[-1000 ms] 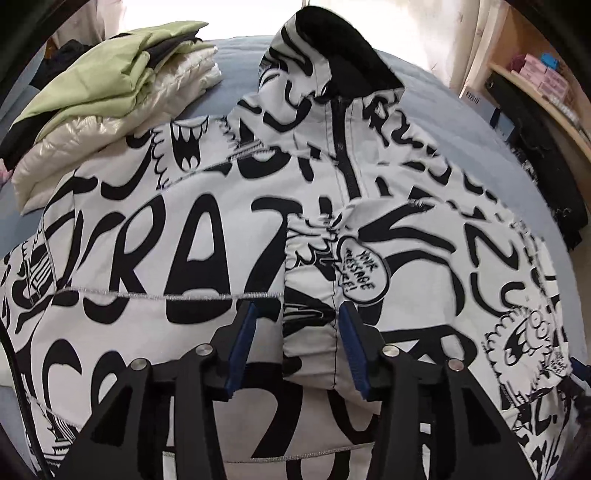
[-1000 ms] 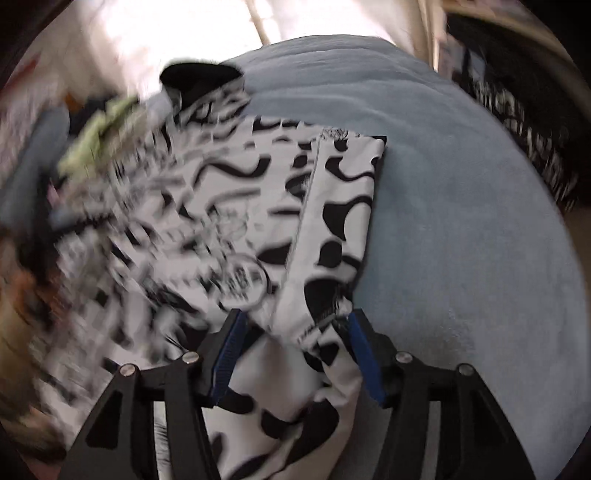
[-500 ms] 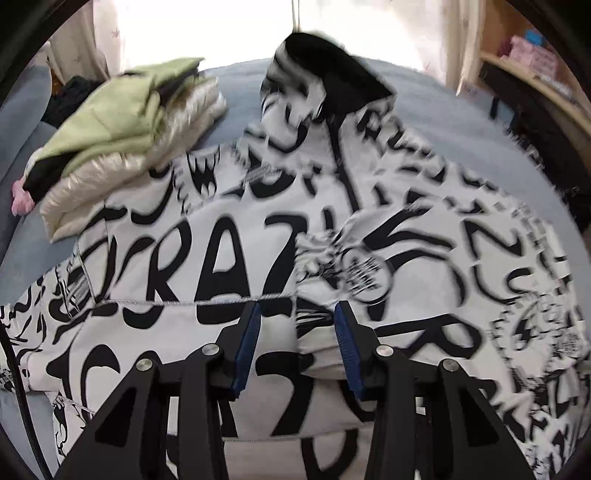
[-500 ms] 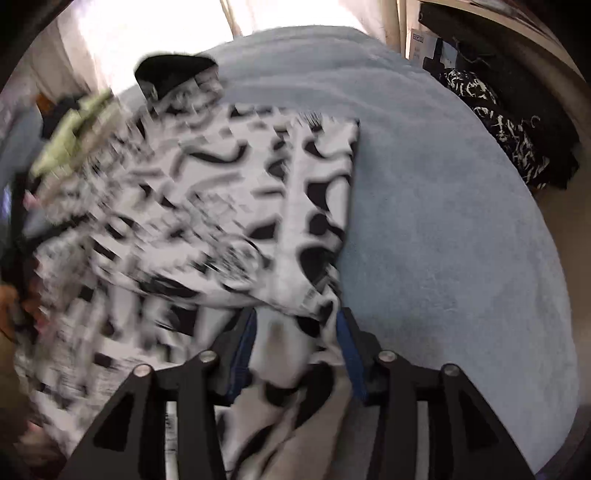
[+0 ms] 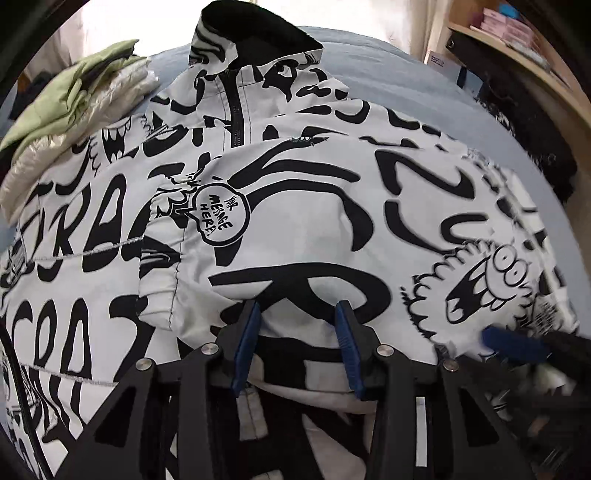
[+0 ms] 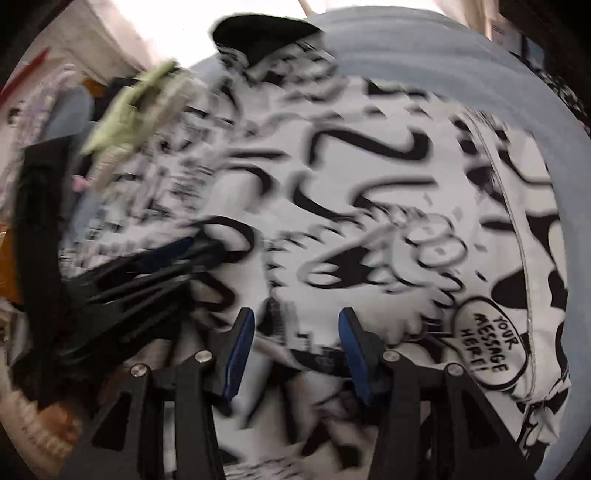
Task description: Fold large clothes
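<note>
A white jacket [image 5: 314, 221] with black graffiti print lies front up on a blue bed [image 5: 406, 74], its black collar [image 5: 266, 33] at the far end. One sleeve is folded across the chest, with its cuff [image 5: 162, 295] to the left. My left gripper [image 5: 297, 321] straddles that sleeve's near edge; fabric lies between the parted pads and looks unpinched. My right gripper [image 6: 297, 325] stands over the jacket [image 6: 351, 184] just below a three-eyed monster print. Its jaws are closing, with blurred fabric between them. Each view shows a blue pad [image 5: 513, 345] [image 6: 170, 249] of the other gripper close by.
A pile of folded green and cream jackets [image 5: 74, 110] sits at the far left of the bed [image 6: 498, 74]. On the right stand a wooden shelf [image 5: 517, 48] and dark clothing [image 5: 524, 129]. Bare blue cover shows beyond the jacket's right edge.
My left gripper slid right, off the cuff and along the folded sleeve. My right gripper moved left from the jacket's right edge onto its front and narrowed. The two grippers now stand side by side.
</note>
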